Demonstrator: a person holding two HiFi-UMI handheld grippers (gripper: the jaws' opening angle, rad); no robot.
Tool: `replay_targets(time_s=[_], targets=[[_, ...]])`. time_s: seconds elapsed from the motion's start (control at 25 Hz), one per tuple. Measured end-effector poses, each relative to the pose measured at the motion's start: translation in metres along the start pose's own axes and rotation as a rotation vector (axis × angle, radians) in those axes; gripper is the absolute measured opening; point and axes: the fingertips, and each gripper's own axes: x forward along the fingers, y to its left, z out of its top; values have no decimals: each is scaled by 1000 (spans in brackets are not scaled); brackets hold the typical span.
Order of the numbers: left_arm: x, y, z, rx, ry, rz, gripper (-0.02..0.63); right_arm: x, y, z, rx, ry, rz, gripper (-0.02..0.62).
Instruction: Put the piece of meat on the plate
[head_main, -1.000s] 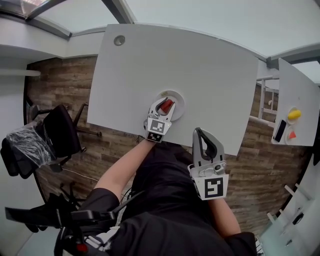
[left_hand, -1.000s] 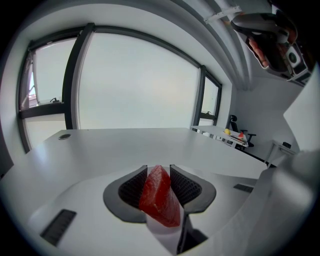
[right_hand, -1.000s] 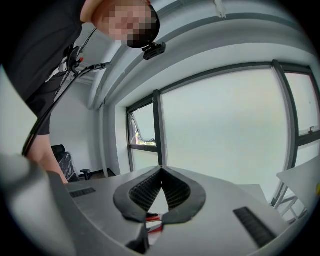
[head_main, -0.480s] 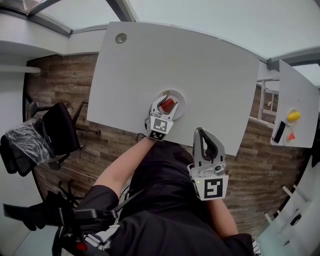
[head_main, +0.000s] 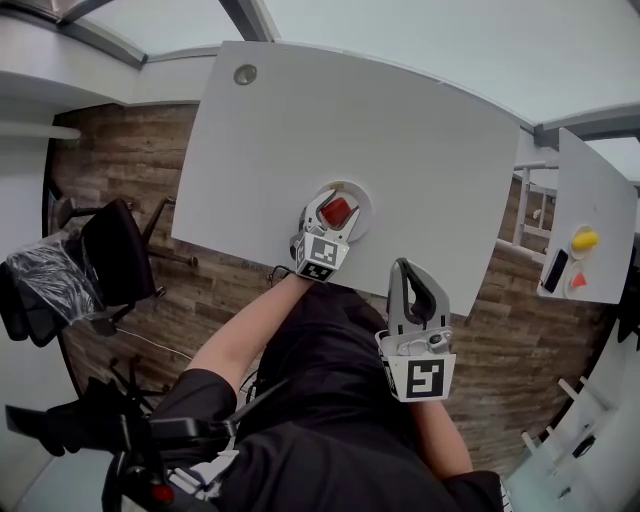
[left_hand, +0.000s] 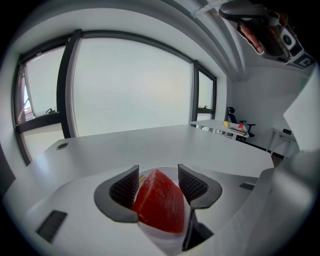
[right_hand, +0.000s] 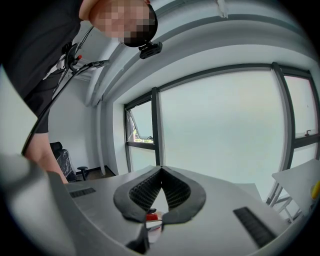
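The red piece of meat lies on the small white round plate near the front edge of the white table. My left gripper reaches over the plate with the meat between its jaws, which are opening. A gap shows at the right pad, and the left pad is close beside the meat. My right gripper hangs off the table's front edge, over the person's lap. It is shut, tips together and nothing held.
A round cable hole marks the table's far left corner. A second white table at the right carries a yellow object and an orange one. A black office chair stands on the wooden floor at the left.
The left gripper's jaws have spread apart around the meat, which stays on the plate. Neither hand has shifted; the right gripper stays shut.
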Motion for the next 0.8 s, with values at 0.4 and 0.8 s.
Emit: replay_targets(time_s=[0.4,0.8], targets=[[0,-3,-2,52,13,-5,254,-3,-3,1,0,-9,-2,3],[-1,-3,-6,43,6,6,279,-11,-7,-1,-4,-10,-12,3]])
